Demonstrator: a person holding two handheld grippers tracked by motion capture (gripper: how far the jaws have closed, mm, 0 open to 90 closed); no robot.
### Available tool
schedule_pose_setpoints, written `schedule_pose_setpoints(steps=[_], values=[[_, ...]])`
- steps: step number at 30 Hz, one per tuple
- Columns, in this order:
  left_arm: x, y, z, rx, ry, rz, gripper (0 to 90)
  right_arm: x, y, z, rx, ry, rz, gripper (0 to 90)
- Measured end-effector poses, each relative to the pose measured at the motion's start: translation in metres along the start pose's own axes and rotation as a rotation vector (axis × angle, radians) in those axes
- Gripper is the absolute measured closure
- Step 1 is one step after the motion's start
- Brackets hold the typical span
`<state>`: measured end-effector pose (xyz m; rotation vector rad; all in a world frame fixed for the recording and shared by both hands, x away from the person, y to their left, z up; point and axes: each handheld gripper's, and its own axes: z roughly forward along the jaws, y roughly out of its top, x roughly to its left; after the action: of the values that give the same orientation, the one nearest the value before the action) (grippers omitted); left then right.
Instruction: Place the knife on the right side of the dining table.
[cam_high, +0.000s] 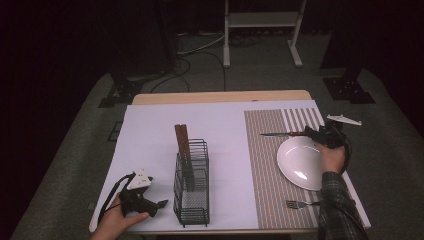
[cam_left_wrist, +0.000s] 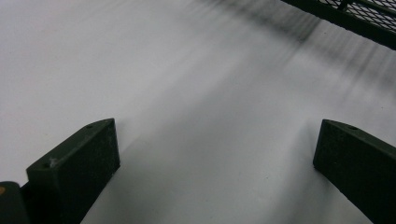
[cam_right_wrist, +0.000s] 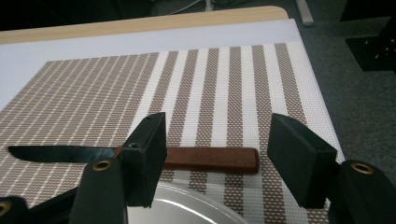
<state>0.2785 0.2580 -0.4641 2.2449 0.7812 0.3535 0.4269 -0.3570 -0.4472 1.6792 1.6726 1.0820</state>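
Right tool (cam_right_wrist: 217, 154) jaws apart, straddling knife (cam_right_wrist: 212, 160) handle, not pinching; knife lies crosswise by desk's far right edge, beyond plate (cam_high: 300, 162), blade pointing left; left tool (cam_left_wrist: 217, 172) wide, empty

Brown-handled knife (cam_right_wrist: 140, 156) flat on placemat (cam_right_wrist: 219, 84)

Setting: staged recording room, not a home. One small wooden table (cam_high: 220, 96) under a white sheet, on grey carpet. Behind the table: black curtains, a white equipment frame (cam_high: 262, 20), loose cables (cam_high: 200, 47). Either side of the table: black stand bases (cam_high: 348, 89).
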Motion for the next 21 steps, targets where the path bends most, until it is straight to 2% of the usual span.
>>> schedule_pose_setpoints(steps=[11, 18, 21], values=[[0.0, 0.0, 0.0, 0.0, 0.0, 0.0, 0.0, 0.01, 0.001, -0.012, -0.006, 0.039, -0.037, 33.5], [0.0, 0.0, 0.0, 0.0, 0.0, 0.0, 0.0, 0.02, -0.001, -0.022, 0.001, 0.071, -0.072, 27.4], [0.0, 0.0, 0.0, 0.0, 0.0, 0.001, 0.0, 0.028, -0.004, -0.028, 0.003, 0.098, -0.093, 24.3]])
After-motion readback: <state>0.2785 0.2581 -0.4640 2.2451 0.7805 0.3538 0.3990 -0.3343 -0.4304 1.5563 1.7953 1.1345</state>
